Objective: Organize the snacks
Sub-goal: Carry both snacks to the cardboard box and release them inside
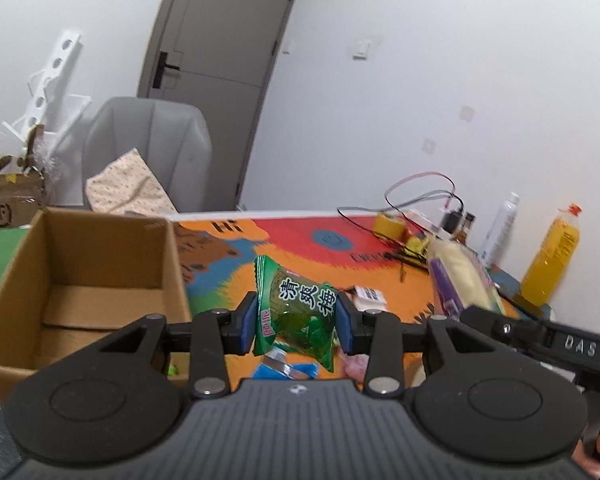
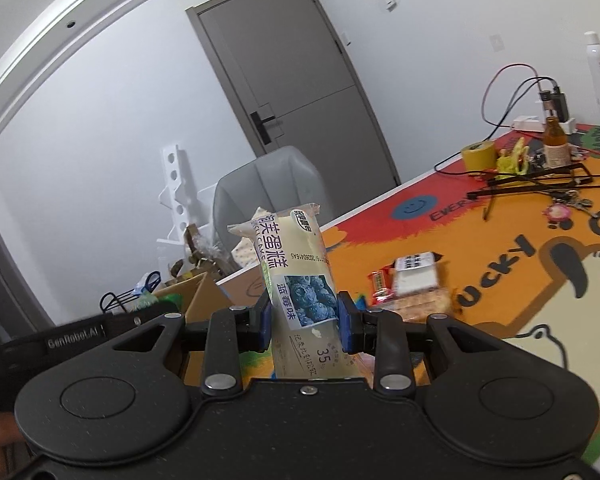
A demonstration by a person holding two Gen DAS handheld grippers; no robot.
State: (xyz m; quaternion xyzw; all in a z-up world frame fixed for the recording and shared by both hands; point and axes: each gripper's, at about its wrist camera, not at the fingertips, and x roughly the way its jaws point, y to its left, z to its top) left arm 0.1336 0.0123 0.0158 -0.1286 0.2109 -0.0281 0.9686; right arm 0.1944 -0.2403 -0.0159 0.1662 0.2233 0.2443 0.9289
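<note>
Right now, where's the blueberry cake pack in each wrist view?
Left wrist: blueberry cake pack at right of centre, tilted, above the right gripper's black body.
Right wrist: blueberry cake pack at centre, upright, clamped in the right gripper.
Shared landmark: grey door.

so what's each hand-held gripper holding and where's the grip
Left hand-held gripper: green candy packet, pinched across its middle. Right hand-held gripper: blueberry cake pack, clamped on its lower half.

Bright, even indoor light; fisheye bending edges; slight blur.
</note>
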